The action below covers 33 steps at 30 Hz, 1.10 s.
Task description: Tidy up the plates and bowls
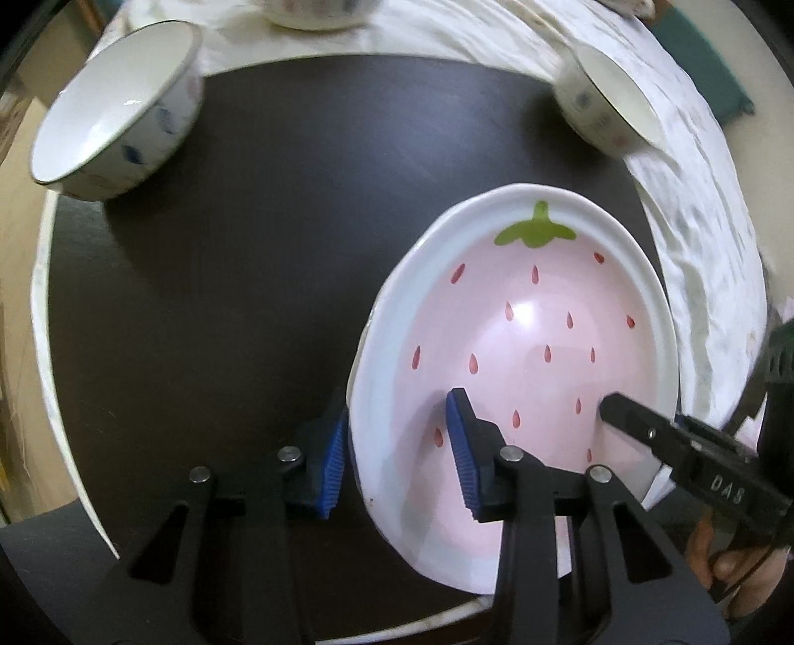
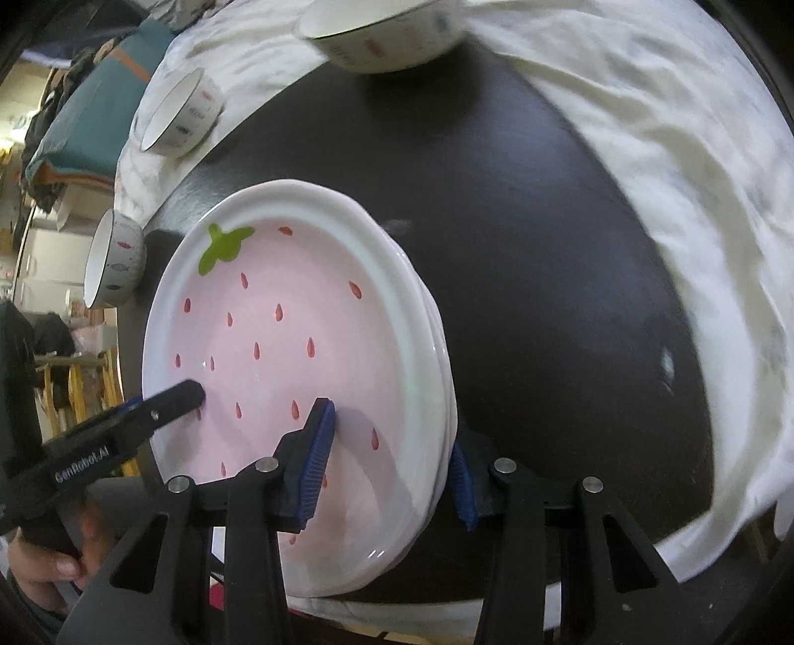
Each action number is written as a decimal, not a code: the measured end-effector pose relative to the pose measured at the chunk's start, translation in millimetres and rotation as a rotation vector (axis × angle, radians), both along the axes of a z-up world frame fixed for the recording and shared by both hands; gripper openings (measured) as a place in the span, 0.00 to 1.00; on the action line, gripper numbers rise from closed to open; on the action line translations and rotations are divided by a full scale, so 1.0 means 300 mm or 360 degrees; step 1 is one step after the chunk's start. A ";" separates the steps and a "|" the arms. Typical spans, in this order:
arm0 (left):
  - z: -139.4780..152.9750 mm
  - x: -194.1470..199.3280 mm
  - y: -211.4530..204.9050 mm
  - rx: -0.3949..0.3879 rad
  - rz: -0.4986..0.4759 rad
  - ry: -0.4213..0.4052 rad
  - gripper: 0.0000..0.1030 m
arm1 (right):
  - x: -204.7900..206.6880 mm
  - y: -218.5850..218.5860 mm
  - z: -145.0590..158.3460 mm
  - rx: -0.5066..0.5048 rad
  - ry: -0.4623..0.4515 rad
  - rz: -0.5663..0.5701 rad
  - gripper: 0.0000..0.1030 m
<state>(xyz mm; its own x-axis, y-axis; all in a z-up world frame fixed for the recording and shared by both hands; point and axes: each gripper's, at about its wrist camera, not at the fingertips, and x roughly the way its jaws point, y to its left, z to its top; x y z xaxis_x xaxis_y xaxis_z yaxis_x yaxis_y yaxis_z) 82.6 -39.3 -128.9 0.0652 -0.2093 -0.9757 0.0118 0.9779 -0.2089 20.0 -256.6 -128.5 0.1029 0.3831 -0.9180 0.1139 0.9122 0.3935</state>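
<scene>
A stack of white plates, the top one pink with a strawberry pattern (image 1: 536,317) (image 2: 278,327), rests on the dark round table (image 1: 248,297). My left gripper (image 1: 397,456) stands open astride the stack's left rim, one blue pad outside and one inside the top plate. My right gripper (image 2: 392,471) is open astride the opposite rim in the same way. Each view shows the other gripper's black finger (image 1: 620,409) (image 2: 183,397) reaching into the plate. Three white patterned bowls (image 1: 119,109) (image 1: 610,99) (image 1: 317,10) sit around the table's far side.
A rumpled white cloth (image 1: 694,223) (image 2: 645,173) lies along the table's edge and under two of the bowls (image 2: 178,111) (image 2: 387,34). A third bowl (image 2: 114,258) sits on the dark top. A hand (image 2: 44,560) holds the left gripper's handle.
</scene>
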 end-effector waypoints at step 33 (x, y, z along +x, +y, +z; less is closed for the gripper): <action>0.048 0.176 0.068 0.0175 0.0133 -0.0216 0.37 | 0.239 0.106 0.007 -0.0014 -0.0132 0.0017 0.45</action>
<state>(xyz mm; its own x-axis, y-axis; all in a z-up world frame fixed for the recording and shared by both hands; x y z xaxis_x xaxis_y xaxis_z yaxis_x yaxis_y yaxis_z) 135.5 -19.0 -114.6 0.2103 -0.0900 -0.9735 -0.0493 0.9935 -0.1025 91.6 -224.7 -126.3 0.1743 0.3768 -0.9097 0.0713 0.9166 0.3933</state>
